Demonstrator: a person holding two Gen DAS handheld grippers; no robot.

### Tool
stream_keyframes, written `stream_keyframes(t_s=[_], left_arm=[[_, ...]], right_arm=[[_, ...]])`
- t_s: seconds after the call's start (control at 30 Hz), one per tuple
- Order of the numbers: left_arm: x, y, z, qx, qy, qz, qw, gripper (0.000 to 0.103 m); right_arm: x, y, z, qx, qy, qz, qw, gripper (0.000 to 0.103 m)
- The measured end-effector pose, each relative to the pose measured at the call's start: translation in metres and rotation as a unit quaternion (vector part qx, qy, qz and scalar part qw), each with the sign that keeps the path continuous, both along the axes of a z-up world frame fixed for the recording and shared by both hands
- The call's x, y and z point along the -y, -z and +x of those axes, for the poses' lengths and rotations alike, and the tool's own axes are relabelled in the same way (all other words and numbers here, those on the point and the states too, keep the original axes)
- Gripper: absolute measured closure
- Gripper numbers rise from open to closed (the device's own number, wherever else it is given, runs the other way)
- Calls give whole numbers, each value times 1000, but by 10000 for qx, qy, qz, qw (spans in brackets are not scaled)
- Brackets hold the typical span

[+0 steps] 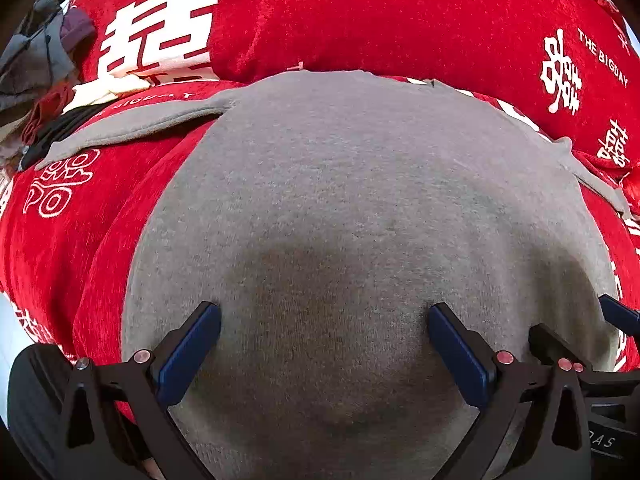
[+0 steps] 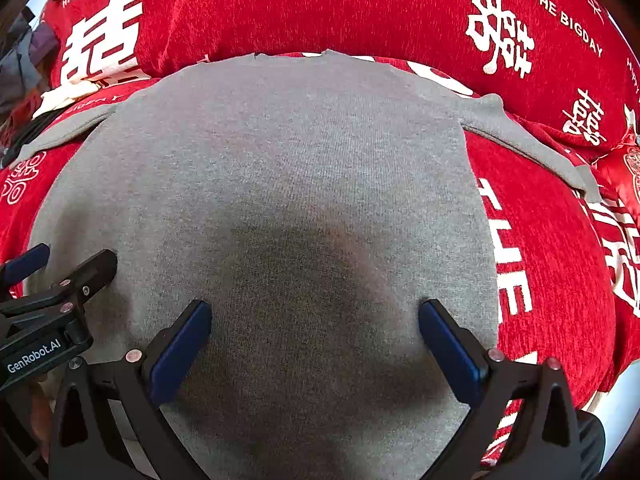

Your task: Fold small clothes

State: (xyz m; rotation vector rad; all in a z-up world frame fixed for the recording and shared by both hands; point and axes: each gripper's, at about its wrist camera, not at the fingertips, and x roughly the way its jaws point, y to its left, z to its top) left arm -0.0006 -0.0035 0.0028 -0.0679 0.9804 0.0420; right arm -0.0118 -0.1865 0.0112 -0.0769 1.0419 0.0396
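A small grey long-sleeved shirt (image 1: 360,184) lies flat on a red cover, its body toward me, collar at the far edge, one sleeve (image 1: 136,124) out to the left and the other sleeve (image 2: 528,140) out to the right. My left gripper (image 1: 324,312) stands open over the lower body of the shirt, nothing between its blue pads. My right gripper (image 2: 314,308) stands open beside it over the same grey shirt (image 2: 280,168), also with nothing between its pads. In the left wrist view the right gripper's fingers (image 1: 618,314) show at the right edge.
The red cover (image 1: 360,12) with white lettering spreads over the whole surface and rises as a cushion behind the shirt. A heap of other clothes (image 1: 44,60) lies at the far left. A red satin item (image 2: 628,168) sits at the right edge.
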Motion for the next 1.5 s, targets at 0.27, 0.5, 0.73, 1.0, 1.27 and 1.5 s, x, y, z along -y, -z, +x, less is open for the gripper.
stream_keyframes(t_s=[0.27,0.5,0.73,1.0,1.27,1.5], left_arm=[[2,2,-1,105,-82,0,9999,0],[-2,0,2,30,99,-28,9999,0],[-1,0,1,53,156,28,9999,0],[1,-5,8,-234,87,99,9996,0],[1,-24,12,-151,48,198,9997,0],[9,-48,32,-76,173,226,9996,0]], right_arm=[[-3,-2,2,32,-4,-24,10000,0],[-2,-1,2,19,-8,-18,10000,0],[-2,-2,2,18,-3,-20,10000,0],[-3,-1,7,-197,20,-60,9998,0],[-4,-2,12,-456,-81,36,9989,0],[7,-17,19,-367,-8,125,9992,0]])
